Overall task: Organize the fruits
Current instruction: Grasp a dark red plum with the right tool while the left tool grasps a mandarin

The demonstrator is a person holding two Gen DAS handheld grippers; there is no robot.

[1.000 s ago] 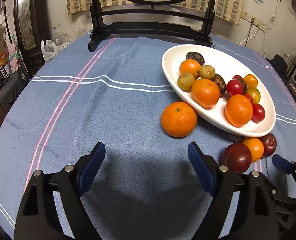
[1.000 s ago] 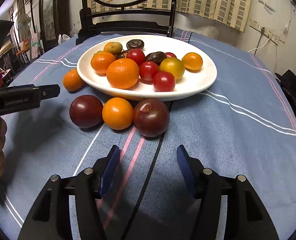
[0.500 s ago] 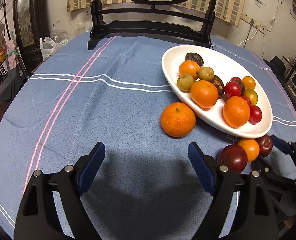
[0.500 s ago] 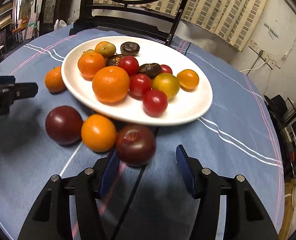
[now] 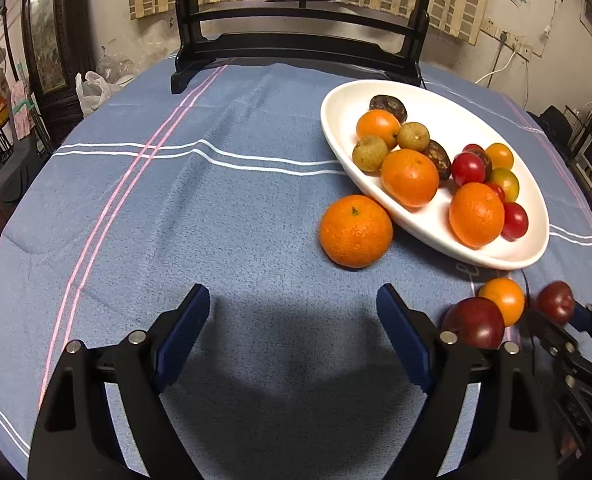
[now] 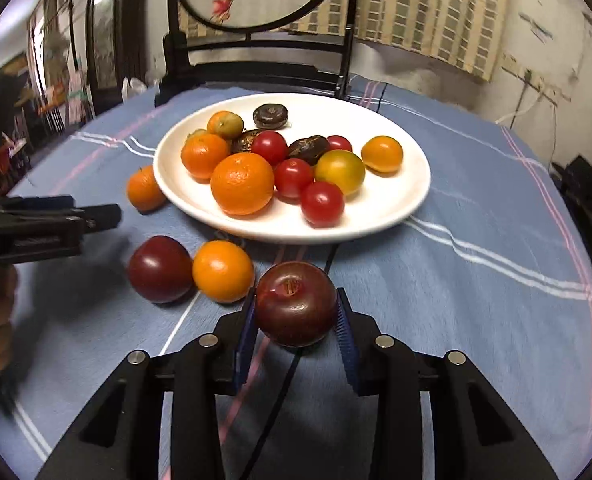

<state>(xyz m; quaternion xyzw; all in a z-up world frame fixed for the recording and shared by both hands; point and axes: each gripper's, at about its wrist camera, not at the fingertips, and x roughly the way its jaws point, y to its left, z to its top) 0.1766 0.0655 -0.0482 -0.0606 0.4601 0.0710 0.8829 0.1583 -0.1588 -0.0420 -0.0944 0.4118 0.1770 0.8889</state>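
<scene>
A white oval plate (image 5: 448, 112) (image 6: 392, 208) holds oranges, cherry tomatoes and small dark and green fruits. My right gripper (image 6: 296, 312) is shut on a dark red plum (image 6: 296, 304) (image 5: 556, 302) just in front of the plate. Beside it on the blue cloth lie a small orange (image 6: 223, 271) (image 5: 502, 301) and a second dark plum (image 6: 161, 268) (image 5: 478, 322). A large tangerine (image 5: 356, 231) (image 6: 144, 188) lies against the plate's left rim. My left gripper (image 5: 294, 312) is open and empty, short of the tangerine.
A dark wooden screen stand (image 5: 296, 48) (image 6: 252, 72) stands at the table's far edge. The round table is covered by a blue striped cloth (image 5: 156, 208). A white plastic bag (image 5: 92, 88) lies beyond the left edge.
My right gripper moved forward and closed on the nearest dark plum, which had been lying free. The left gripper barely moved.
</scene>
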